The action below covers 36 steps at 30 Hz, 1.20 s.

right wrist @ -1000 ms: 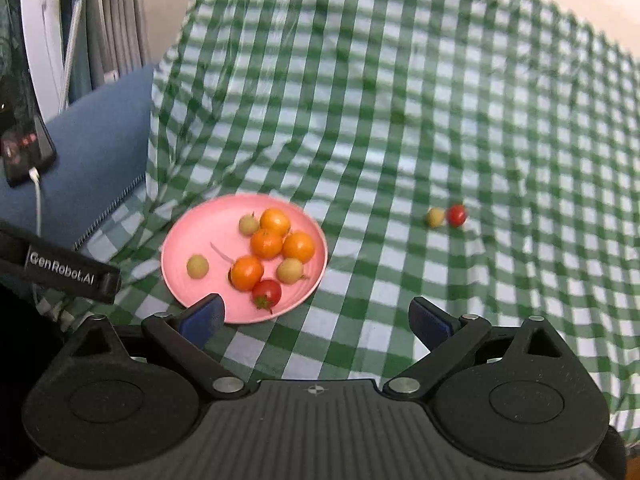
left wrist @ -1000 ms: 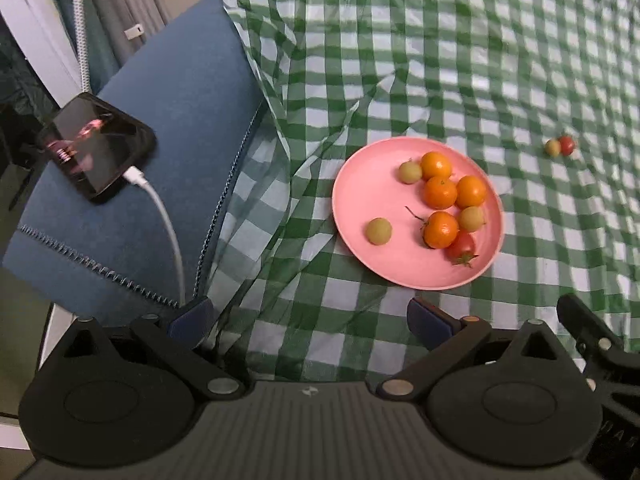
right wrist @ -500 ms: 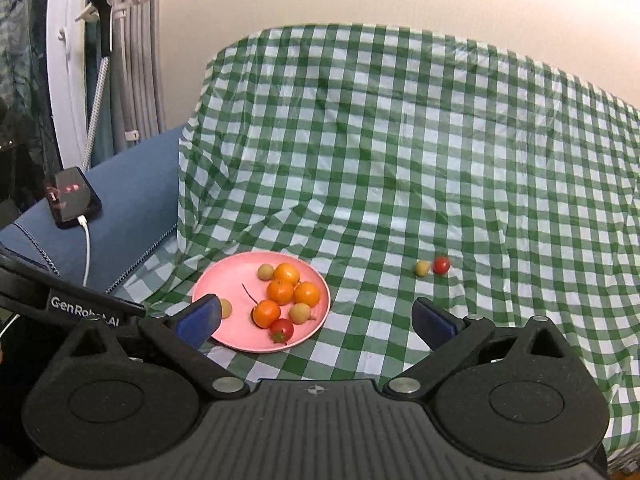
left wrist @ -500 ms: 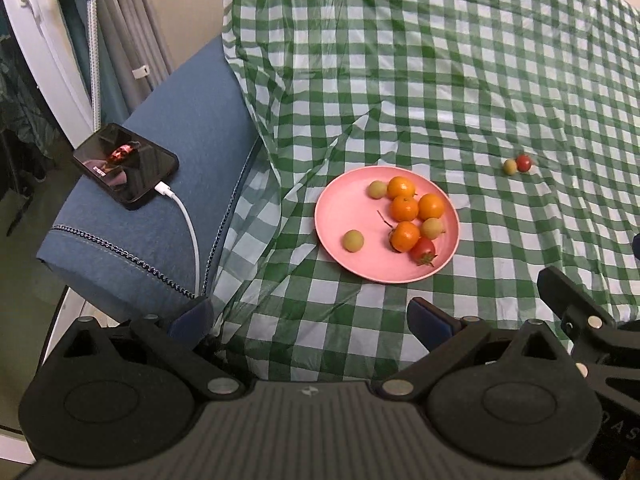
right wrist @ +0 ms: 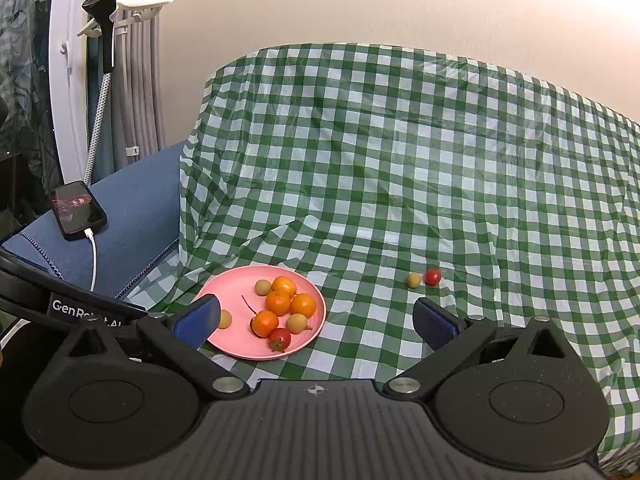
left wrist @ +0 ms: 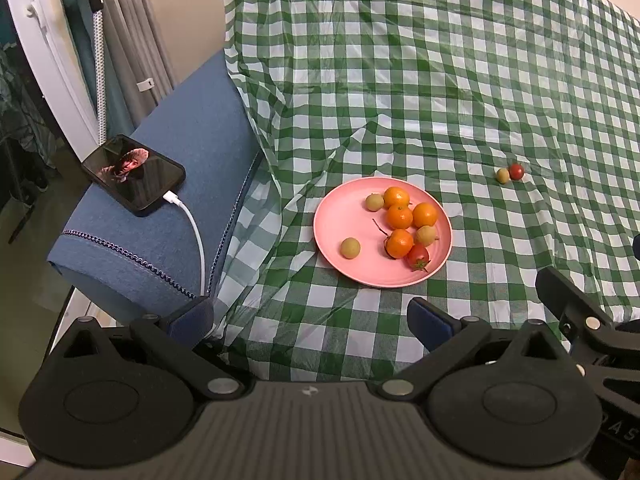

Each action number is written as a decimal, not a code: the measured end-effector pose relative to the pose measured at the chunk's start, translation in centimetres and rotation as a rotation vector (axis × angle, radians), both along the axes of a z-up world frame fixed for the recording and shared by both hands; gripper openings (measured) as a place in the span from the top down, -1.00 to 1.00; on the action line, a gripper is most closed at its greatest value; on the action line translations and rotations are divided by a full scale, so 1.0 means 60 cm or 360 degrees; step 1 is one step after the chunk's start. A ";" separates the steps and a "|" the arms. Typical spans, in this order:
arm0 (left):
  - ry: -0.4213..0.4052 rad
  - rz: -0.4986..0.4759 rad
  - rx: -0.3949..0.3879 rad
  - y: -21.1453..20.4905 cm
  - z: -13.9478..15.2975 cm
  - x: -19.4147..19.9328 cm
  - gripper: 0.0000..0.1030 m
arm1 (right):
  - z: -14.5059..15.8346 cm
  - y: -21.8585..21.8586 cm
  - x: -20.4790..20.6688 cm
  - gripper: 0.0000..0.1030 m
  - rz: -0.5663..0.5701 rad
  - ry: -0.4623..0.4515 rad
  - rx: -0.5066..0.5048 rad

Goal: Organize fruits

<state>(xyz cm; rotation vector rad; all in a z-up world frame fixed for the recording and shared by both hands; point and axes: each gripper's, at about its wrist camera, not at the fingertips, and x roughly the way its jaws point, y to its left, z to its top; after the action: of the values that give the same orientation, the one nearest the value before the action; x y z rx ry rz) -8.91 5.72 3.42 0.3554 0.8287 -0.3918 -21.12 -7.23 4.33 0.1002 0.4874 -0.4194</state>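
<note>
Here the left gripper (left wrist: 310,320) and right gripper (right wrist: 316,320) both gape, holding nothing; eight fruits sit on the pink plate (right wrist: 224,292); a cherry tomato (right wrist: 432,277) and yellowish fruit (right wrist: 413,279) lie touching on the checked cloth (right wrist: 400,160), apart from the plate.

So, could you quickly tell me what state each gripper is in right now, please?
Left gripper: open, holding nothing.
Right gripper: open, holding nothing.

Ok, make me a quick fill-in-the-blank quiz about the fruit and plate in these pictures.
1. The pink plate holds ____ orange fruits.
2. The phone lies on a ____ cushion.
3. Beside the loose yellow-green fruit on the checked cloth sits a ____ tomato.
4. Both claws, left claw and right claw, are ____.

Answers: four; blue; red; open
</note>
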 end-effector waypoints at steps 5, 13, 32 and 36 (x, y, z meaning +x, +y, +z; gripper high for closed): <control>0.0012 -0.0004 0.0005 0.002 -0.003 0.002 -0.99 | -0.003 0.001 0.001 -0.98 0.0000 0.0009 0.0008; 0.0037 -0.0011 0.0028 -0.002 -0.013 0.007 -0.99 | -0.015 -0.001 0.005 -0.98 0.0002 0.0030 0.0038; 0.0130 -0.0297 0.0138 -0.185 -0.059 0.063 -1.00 | -0.092 -0.180 -0.010 -0.98 -0.0450 0.0064 0.0123; 0.0132 -0.0392 0.0117 -0.287 -0.074 0.088 -1.00 | -0.126 -0.258 0.003 -0.98 -0.0550 0.0099 0.0137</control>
<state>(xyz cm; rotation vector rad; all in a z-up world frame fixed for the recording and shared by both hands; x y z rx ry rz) -3.62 -11.52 -1.02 0.5145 0.8846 -0.6099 -20.97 -22.73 -3.25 0.2571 0.5513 -0.7416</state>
